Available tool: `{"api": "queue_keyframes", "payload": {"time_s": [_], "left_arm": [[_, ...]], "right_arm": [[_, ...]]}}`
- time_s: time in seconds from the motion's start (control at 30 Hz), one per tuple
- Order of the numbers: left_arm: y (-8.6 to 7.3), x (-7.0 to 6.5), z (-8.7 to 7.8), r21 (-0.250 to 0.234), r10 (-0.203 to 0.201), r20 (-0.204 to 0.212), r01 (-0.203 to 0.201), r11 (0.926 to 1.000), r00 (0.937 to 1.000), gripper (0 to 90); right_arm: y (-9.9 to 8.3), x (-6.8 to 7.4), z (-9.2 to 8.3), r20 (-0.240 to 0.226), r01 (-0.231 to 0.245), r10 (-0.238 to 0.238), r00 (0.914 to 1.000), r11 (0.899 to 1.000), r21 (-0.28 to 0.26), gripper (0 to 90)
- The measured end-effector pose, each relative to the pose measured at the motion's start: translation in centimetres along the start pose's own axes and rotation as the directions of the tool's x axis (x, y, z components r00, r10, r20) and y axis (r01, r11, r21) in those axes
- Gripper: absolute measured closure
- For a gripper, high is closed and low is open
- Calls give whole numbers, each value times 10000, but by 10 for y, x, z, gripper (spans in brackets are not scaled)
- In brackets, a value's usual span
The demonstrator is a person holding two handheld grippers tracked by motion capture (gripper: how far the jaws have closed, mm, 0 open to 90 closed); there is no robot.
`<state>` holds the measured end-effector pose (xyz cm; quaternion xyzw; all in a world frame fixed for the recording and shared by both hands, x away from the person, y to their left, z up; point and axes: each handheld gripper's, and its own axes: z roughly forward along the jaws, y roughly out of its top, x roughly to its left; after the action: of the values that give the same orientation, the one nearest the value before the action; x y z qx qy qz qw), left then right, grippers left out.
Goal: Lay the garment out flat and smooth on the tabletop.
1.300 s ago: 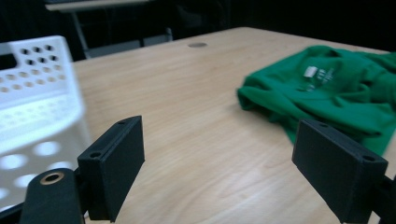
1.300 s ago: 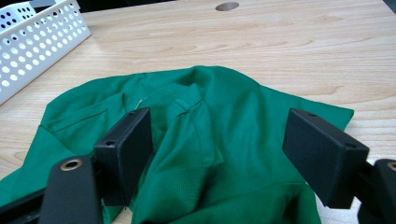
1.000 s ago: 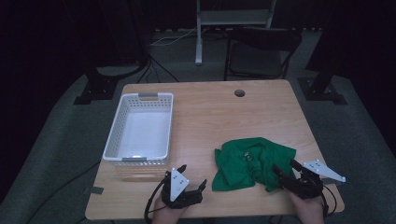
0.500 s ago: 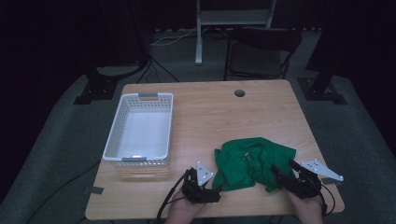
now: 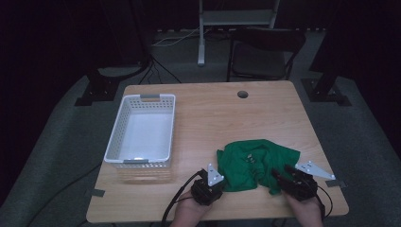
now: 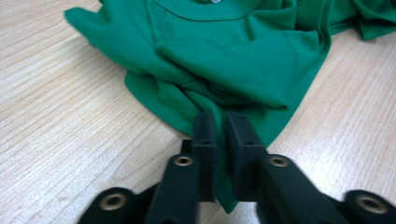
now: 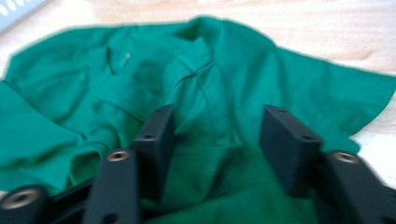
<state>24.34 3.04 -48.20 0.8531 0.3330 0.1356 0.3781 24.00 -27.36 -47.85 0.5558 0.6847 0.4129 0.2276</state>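
The left claw (image 5: 218,177) slid right across the wooden table (image 5: 213,113) to the crumpled green cloth shirt (image 5: 255,158) and pinched its near edge. The right claw (image 5: 279,174) has been closing around a fold.

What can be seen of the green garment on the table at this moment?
The green garment is a crumpled shirt of soft knit-looking fabric, with a seamed neckline, lying bunched in folds on the near right part of the wooden table, apart from the white basket. The left gripper is shut on its near edge, a fold pinched between the jaws. The right gripper has been closing, its jaws astride a ridge of cloth at the other side, not yet clamped.
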Motion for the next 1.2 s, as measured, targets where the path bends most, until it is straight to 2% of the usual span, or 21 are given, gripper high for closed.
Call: {"api": "queue_keyframes", "payload": {"time_s": [0.13,0.33,0.6,0.73,0.93,1.03,1.13,1.2], "left_arm": [[-2,1,-4,36,81,-198,-80,10000,9998,870],[-10,10,-21,-195,-254,-523,244,9995,9983,870],[-25,25,-42,-235,-673,-993,653,9976,9928,870],[-32,30,-48,-265,-888,-957,867,9959,9914,869],[-37,31,-48,-429,-1012,-932,976,9943,9905,864],[-37,30,-48,-589,-1033,-903,982,9934,9906,817],[-36,29,-49,-720,-1060,-784,1004,9923,9913,699],[-35,29,-49,-654,-1127,-740,1079,9920,9909,622]], "right_arm": [[-3,-2,4,-83,97,-94,9999,9995,311,706],[-4,-5,3,165,75,-81,9998,9994,345,850],[-4,-6,5,285,144,-162,9995,9979,625,860],[-4,-7,6,286,106,-129,9995,9969,776,863],[-4,-6,7,296,171,-197,9994,9962,852,863],[-4,-6,6,264,169,-190,9995,9967,795,863],[-4,-5,5,220,167,-183,9996,9973,712,858],[-4,-5,4,194,209,-222,9996,9977,652,818]]}}
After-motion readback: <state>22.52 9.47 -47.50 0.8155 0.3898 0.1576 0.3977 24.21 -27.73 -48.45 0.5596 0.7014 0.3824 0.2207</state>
